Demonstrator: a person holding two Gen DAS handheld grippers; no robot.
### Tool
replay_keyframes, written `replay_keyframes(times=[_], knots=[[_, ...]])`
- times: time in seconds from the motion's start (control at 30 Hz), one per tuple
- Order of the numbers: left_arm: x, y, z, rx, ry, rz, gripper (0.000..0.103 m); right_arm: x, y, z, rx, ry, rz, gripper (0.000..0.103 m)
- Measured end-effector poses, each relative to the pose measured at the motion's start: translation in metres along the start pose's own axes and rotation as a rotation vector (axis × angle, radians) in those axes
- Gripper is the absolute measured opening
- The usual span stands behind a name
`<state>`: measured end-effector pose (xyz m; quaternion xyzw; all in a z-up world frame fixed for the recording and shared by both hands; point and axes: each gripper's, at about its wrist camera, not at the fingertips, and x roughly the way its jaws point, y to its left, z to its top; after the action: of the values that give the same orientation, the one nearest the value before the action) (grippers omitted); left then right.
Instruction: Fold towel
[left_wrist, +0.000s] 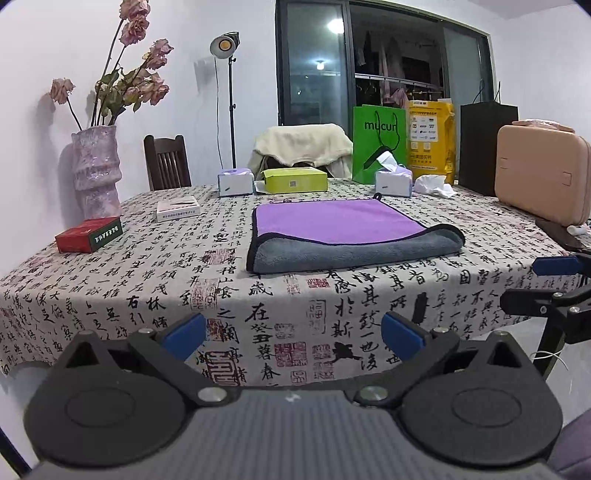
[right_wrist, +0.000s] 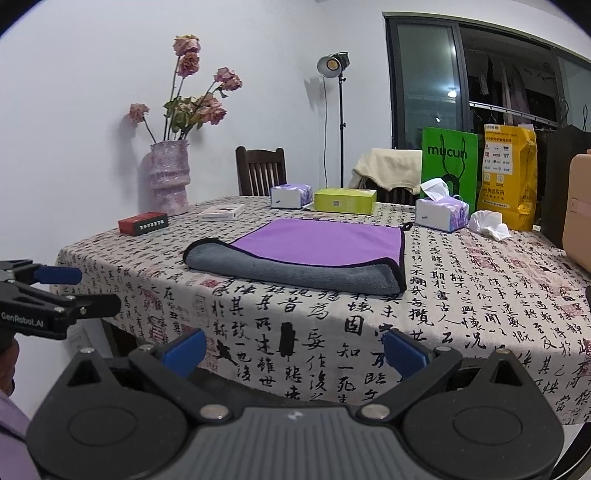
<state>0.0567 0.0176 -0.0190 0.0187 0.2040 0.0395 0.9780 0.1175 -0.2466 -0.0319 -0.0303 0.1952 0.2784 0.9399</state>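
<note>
A towel (left_wrist: 343, 232), purple on one side and grey on the other with black edging, lies folded once on the table, its grey fold facing me. It also shows in the right wrist view (right_wrist: 306, 254). My left gripper (left_wrist: 293, 334) is open and empty, held off the table's near edge, well short of the towel. My right gripper (right_wrist: 295, 352) is open and empty too, also short of the near edge. Each gripper shows at the side of the other's view, the right one (left_wrist: 554, 280) and the left one (right_wrist: 51, 291).
The table wears a calligraphy-print cloth (left_wrist: 155, 266). On it stand a vase of dried roses (left_wrist: 96, 170), a red box (left_wrist: 88, 234), a white box (left_wrist: 177, 208), two tissue packs (left_wrist: 236, 182) (left_wrist: 393, 182), a green box (left_wrist: 295, 179), bags (left_wrist: 378, 142) and a pink case (left_wrist: 543, 173).
</note>
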Motion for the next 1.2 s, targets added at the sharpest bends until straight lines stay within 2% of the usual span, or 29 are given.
replay_keyframes(times=[0.37,0.83,1.03,1.2], knots=[[0.04,0.003,0.013,0.037,0.032,-0.007,0.103,0.032,-0.02,0.005,0.028,0.031,-0.025,0.103],[0.099,0.016,0.034,0.074,0.036,-0.003,0.103,0.076,-0.043,0.017,0.023,0.055,-0.06,0.103],[0.125,0.022,0.045,0.093,0.035,-0.019,0.103,0.091,-0.055,0.025,0.02,0.023,-0.093,0.103],[0.146,0.029,0.056,0.077,0.039,-0.048,0.103,0.104,-0.064,0.036,0.019,-0.002,-0.084,0.101]])
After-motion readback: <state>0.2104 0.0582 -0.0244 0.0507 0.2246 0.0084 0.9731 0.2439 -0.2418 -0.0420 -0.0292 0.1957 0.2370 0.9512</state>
